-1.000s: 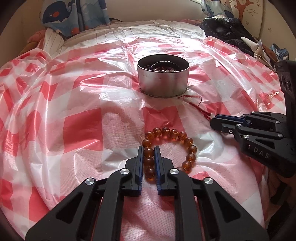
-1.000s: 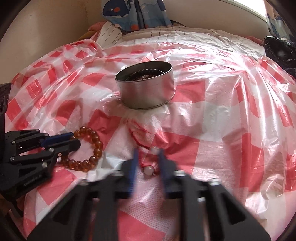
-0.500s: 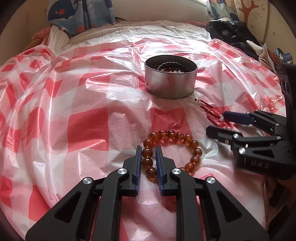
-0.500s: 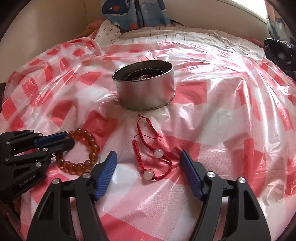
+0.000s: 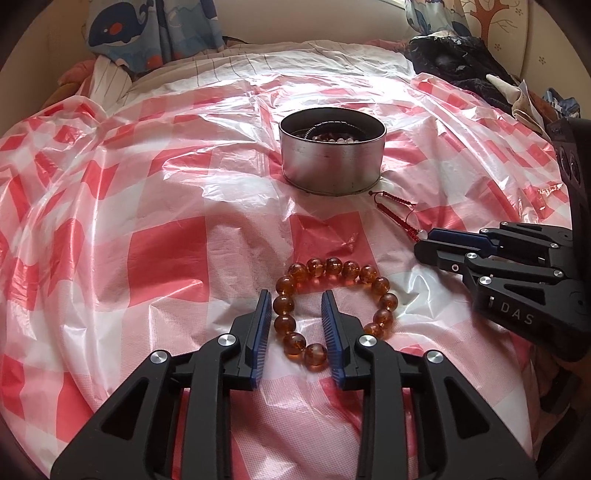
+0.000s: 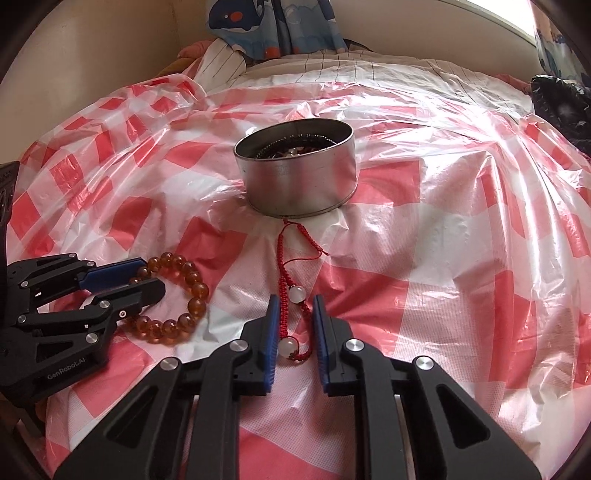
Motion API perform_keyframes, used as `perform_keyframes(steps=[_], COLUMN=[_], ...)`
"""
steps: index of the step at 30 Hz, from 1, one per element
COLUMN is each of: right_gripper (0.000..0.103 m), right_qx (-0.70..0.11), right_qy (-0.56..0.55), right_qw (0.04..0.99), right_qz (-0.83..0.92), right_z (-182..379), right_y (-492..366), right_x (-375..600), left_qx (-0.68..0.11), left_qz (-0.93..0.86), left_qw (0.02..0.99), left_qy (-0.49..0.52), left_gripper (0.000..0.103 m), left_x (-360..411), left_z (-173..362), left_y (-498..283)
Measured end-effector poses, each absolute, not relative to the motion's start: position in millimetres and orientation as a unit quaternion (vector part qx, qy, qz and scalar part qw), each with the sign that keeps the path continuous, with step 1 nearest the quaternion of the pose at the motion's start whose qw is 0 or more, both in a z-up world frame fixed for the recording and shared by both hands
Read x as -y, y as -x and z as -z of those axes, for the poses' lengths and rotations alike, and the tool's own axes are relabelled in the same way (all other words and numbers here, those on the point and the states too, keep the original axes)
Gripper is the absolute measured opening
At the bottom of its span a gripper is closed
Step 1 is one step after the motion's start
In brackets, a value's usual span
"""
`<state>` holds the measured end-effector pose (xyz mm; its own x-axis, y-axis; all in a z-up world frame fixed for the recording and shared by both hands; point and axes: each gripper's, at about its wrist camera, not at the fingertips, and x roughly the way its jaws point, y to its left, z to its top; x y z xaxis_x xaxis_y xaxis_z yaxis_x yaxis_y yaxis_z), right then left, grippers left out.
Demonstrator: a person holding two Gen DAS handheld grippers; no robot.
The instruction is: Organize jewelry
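Observation:
An amber bead bracelet lies on the red-and-white checked plastic sheet; it also shows in the right wrist view. My left gripper is open, its fingers on either side of the bracelet's left arc. A red cord bracelet with white beads lies in front of a round metal tin; the cord also shows in the left wrist view. My right gripper is partly open, with the cord and beads between its fingers. The tin holds other beaded jewelry.
The sheet covers a bed with striped bedding at the back. A whale-print cloth hangs behind. Dark clothes are piled at the back right. A wall lies to the left.
My left gripper has opened off the amber bracelet, which lies on the sheet. My right gripper opened wide, then narrowed around the red cord bracelet.

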<state>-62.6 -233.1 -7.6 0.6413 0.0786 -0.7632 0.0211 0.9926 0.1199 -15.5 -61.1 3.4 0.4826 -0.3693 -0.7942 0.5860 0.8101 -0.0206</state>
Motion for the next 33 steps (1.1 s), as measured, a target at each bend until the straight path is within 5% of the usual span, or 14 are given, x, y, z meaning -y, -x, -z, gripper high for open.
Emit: perform_keyframes(steps=[6,10,13,16,17,19,33], right_gripper=[0.023,0.043,0.044,0.035,0.018,0.010,0.010], right_qx=[-0.426,-0.426,-0.427,-0.425,-0.425,-0.423,-0.345], right_qy=[-0.060,-0.055,-0.053,-0.052,-0.054,-0.067,-0.161], right_qw=[0.903,0.903,0.903,0.903,0.903,0.903,0.923], right_qz=[-0.013,-0.016,-0.017,-0.014,-0.014,-0.021,-0.062], right_z=[9.0,9.1,9.5,9.5,9.1,9.0,-35.0], right_y=[61.3,61.3,61.5,61.6,61.9,62.5,70.6], right_x=[233.3,231.2,230.5,228.7,230.1,232.1,255.5], left_qx=[-0.424,-0.423,-0.422,-0.423,-0.424,-0.426,-0.374], left_qz=[0.280,0.281,0.281,0.281,0.281,0.289,0.371], left_qw=[0.852,0.852,0.852,0.851,0.851,0.847,0.850], left_qy=[-0.128,-0.130,-0.133,-0.132,-0.133,-0.130,-0.012], left_gripper=[0.030,0.036,0.039,0.038,0.021,0.010,0.010], left_x=[61.7,63.1,63.9,63.9,64.2,64.4,62.0], left_z=[-3.2,-3.3,-3.3,-3.0,-2.8,-4.3,-82.5], left_y=[15.9,16.4,17.1,17.1,16.7,16.3,-8.5])
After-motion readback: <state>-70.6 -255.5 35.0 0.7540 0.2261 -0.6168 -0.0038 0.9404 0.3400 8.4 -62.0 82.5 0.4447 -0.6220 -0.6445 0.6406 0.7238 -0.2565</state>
